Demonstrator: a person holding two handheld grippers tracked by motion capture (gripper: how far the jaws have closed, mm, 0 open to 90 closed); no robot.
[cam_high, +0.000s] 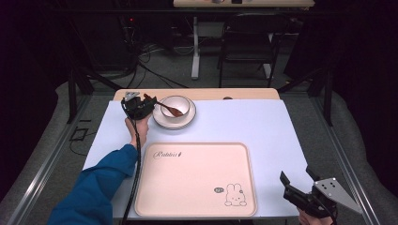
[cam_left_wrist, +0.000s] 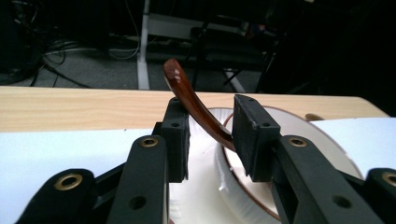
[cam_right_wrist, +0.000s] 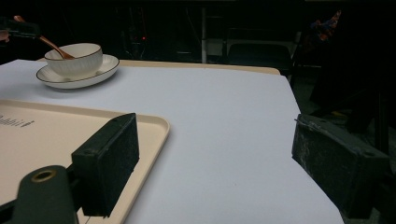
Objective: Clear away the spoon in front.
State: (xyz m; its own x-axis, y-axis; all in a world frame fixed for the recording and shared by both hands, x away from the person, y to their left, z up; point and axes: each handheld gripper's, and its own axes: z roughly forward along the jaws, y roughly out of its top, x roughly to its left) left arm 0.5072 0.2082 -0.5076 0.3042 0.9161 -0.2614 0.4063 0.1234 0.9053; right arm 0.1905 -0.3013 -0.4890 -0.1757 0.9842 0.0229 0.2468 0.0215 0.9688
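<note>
The glossy reddish-brown wooden spoon (cam_left_wrist: 196, 105) has a lighter sheen along its curved handle. The round white ceramic bowl (cam_high: 176, 106) and the round white ceramic saucer (cam_high: 159, 120) under it each carry a thin dark line round the rim. The rectangular cream plastic tray (cam_high: 197, 180) bears dark cursive lettering near one corner and a small outlined rabbit drawing near the opposite one. The tabletop (cam_high: 244, 122) is covered in a pale lavender-white sheet, with a light wood-grain strip bare along its far edge. The left gripper (cam_left_wrist: 210, 135) is matt black with brass-coloured rivets; the right gripper (cam_right_wrist: 215, 158) is also black, with a grey plate on top. The person's sleeve (cam_high: 98, 180) is plain blue.
</note>
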